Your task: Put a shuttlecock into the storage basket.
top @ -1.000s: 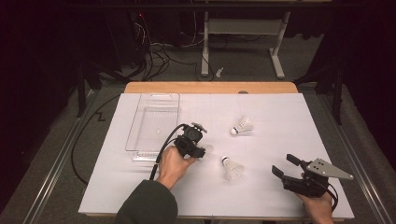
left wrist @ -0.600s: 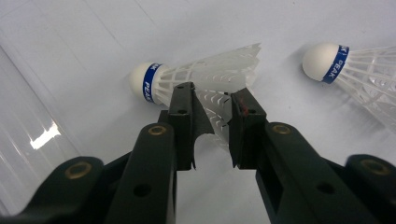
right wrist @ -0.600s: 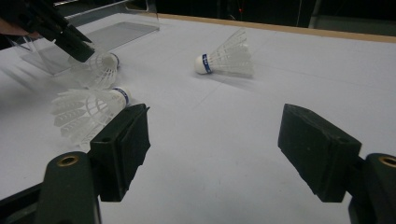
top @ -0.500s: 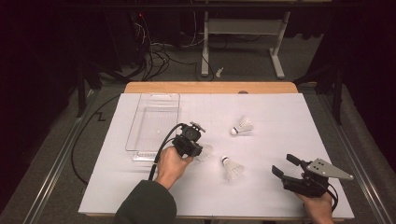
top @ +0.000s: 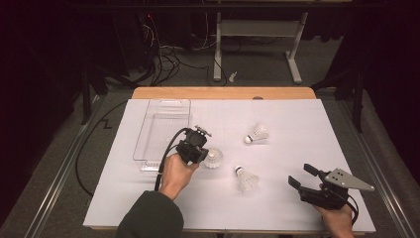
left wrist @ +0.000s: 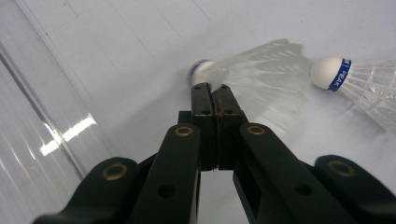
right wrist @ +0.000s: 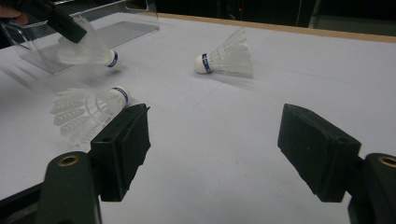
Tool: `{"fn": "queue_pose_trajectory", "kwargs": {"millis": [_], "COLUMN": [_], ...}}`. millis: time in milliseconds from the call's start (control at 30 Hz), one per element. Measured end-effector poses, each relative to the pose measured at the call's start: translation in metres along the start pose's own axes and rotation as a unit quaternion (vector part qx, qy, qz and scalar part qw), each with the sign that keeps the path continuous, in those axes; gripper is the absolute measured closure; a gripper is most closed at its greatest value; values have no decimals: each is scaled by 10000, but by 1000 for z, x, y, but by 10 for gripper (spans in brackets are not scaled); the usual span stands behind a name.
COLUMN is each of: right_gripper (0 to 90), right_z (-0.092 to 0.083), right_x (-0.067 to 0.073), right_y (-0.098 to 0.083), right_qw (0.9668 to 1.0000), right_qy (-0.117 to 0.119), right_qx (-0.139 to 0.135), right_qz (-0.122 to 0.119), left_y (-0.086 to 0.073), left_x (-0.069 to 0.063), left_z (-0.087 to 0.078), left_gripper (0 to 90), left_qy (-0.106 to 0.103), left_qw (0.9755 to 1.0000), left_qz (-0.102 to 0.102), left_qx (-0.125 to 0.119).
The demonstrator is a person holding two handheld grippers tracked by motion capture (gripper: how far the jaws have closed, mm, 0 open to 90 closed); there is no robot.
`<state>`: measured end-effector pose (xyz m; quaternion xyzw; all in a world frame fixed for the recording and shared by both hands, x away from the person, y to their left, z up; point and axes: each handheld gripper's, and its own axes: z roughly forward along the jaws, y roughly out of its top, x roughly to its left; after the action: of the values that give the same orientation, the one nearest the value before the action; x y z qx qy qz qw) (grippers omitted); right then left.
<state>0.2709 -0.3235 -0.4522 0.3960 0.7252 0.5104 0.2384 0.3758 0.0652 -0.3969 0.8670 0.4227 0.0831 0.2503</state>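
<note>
At the far left, a clear plastic tray (top: pixel 163 130) is seen standing on the white table cover (top: pixel 148 198). Just right of it, the left gripper (top: pixel 202 153) is held low over the table, and its jaws have just been closing: in the left gripper view they are pressed tight together, pinching the feather skirt of a blurred shuttlecock (left wrist: pixel 243 74). That shuttlecock (top: pixel 214 157) is found just beside the tray. A second shuttlecock (top: pixel 245 178) is lying near it, a third (top: pixel 257 134) farther back. At the right, the right gripper (top: pixel 303 176) is kept apart, jaws spread wide, nothing between them.
</note>
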Motion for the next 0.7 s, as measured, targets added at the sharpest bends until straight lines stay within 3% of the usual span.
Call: {"fn": "queue_pose_trajectory", "kwargs": {"millis": [700], "right_gripper": [254], "right_z": [-1], "right_x": [1], "right_y": [0], "right_qw": [10000], "right_qy": [15], "right_qx": [-45], "right_qz": [8], "left_y": [-8], "left_x": [9], "left_z": [-27], "left_gripper": [896], "left_qy": [-421], "left_qw": [9983], "left_qz": [-57], "left_qx": [-389]}}
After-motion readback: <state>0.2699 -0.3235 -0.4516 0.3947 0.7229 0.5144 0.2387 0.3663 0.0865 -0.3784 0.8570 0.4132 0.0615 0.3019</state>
